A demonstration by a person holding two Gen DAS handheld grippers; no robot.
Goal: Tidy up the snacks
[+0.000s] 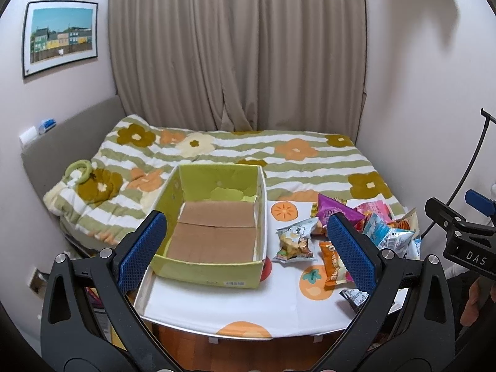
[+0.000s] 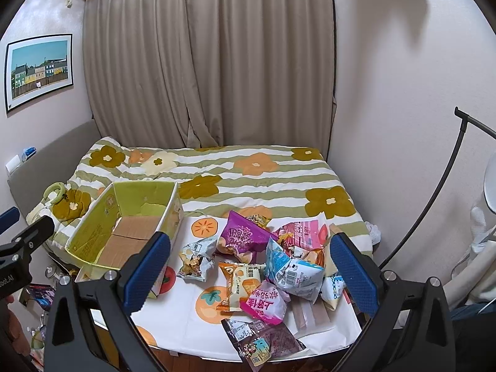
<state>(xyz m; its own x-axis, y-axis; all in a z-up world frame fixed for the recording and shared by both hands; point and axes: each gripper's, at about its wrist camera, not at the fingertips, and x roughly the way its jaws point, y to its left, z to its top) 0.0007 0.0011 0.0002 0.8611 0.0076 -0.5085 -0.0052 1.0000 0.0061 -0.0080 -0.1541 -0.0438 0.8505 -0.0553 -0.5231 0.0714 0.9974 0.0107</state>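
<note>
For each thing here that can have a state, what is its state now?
green box: open on top, no snacks inside
left claw: open, holds nothing
right claw: open, holds nothing
snack packets: piled loose on the table, outside the box
curtain: drawn shut

1. The box (image 1: 214, 217) is cardboard: matt green walls, bare brown floor flaps.
2. The snack packets (image 2: 272, 266) are glossy, crinkled plastic film.
3. The table (image 1: 223, 313) wears a smooth white printed cover.
4. The left gripper (image 1: 248, 248) and right gripper (image 2: 251, 266) have matt black plastic arms, with blue knurled fingers (image 2: 145, 269).
5. The quilt (image 1: 248, 155) is soft cloth.
6. The curtain (image 2: 210, 62) is matt woven cloth.
</note>
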